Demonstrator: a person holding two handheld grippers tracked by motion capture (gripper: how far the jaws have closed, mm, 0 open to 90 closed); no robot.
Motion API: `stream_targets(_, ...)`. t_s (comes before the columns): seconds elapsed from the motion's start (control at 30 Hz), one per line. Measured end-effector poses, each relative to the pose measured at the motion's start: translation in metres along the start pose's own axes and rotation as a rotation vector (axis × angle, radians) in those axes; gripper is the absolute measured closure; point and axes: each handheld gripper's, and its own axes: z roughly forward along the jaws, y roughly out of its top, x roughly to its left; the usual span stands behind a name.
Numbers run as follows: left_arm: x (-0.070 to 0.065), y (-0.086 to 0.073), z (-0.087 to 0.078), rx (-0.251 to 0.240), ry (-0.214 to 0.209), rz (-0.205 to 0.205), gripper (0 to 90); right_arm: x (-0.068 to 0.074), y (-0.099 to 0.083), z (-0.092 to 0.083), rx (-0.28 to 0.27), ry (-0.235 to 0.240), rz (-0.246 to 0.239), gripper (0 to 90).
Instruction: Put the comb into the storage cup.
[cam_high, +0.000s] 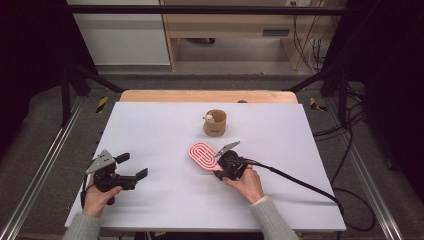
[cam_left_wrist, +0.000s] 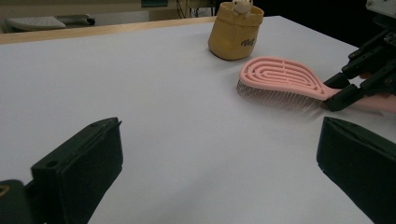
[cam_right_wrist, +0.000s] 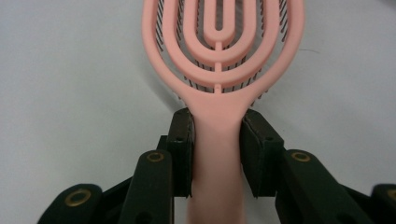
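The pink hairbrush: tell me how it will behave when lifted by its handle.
The pink hairbrush looks like stiff moulded plastic, so it should stay rigid. Its slotted, open head suggests it is light. The right hand-held gripper presses its pads on the smooth, narrow handle, so the head may pivot or slip downward if the grip is loose.

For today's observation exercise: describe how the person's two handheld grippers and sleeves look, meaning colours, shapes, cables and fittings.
Both grippers are black, each with two blocky, flat-faced jaws. The left gripper carries a grey three-cornered plate on top; the right gripper has a similar grey plate. Brass-coloured rivets sit at the right gripper's linkage joints. A black cable trails from the right gripper across the table. The person wears light grey knit sleeves.
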Motion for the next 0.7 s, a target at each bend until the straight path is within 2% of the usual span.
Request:
stream_targets(0.37,0.0000,0.0001,0.0000,-0.001,-0.001,0.000,0.4,0.0001,-0.0003,0.0000,0.002,-0.004,-0.004,68.9)
stream_targets(0.7,-0.0002,0.0001,0.0000,0.000,-0.002,0.000,0.4,0.0009,0.0001,-0.0034,-0.002,0.016,0.013,69.7)
